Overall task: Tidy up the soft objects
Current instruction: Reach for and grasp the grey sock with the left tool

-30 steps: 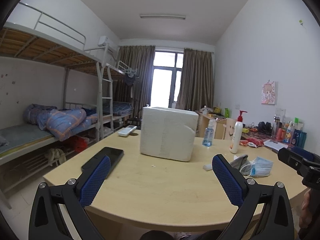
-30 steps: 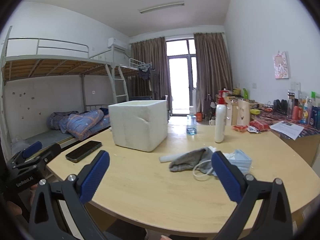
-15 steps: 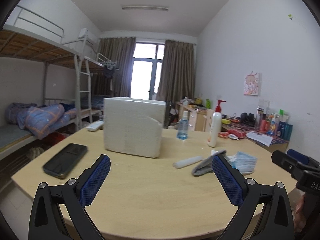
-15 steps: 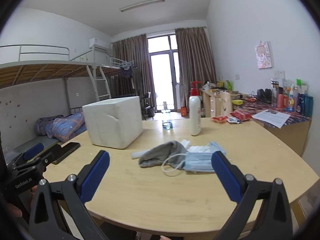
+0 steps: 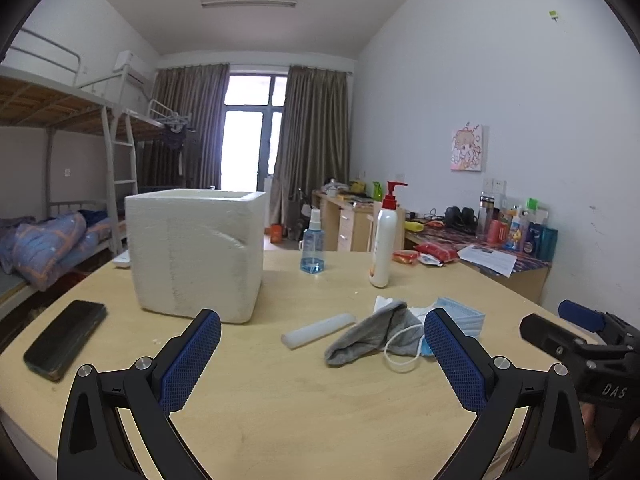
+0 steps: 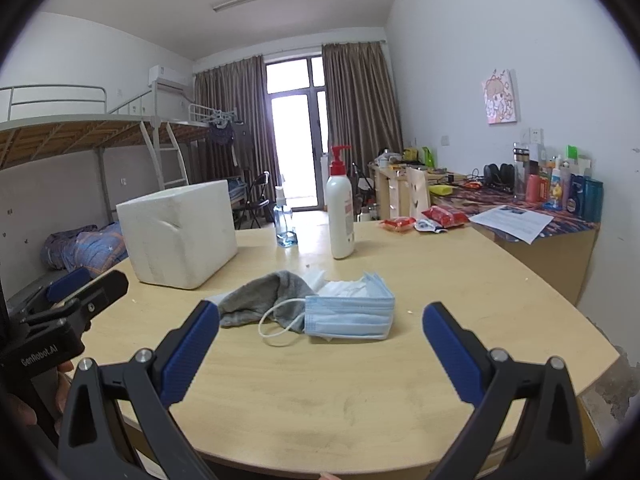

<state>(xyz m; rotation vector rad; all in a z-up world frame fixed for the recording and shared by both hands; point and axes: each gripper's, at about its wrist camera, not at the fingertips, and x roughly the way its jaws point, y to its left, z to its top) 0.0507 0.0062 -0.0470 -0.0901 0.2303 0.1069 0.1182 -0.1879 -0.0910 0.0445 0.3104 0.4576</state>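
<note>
This is a shared dormitory room. A metal bunk bed (image 5: 60, 128) with a ladder (image 5: 120, 184) lines the left wall, a striped quilt (image 5: 44, 244) bundled on its lower berth, and an air conditioner (image 6: 168, 76) hangs high above it. Brown curtains (image 5: 312, 144) frame a balcony door (image 5: 248, 148) at the far end. Along the right wall runs a desk (image 6: 536, 232) crowded with personal things — toiletry bottles (image 6: 576, 196), snack packets (image 6: 444, 216), a paper sheet (image 6: 512, 218) — under a cartoon picture (image 6: 500, 98). A round wooden tabletop (image 6: 360, 380) fills the middle.
</note>
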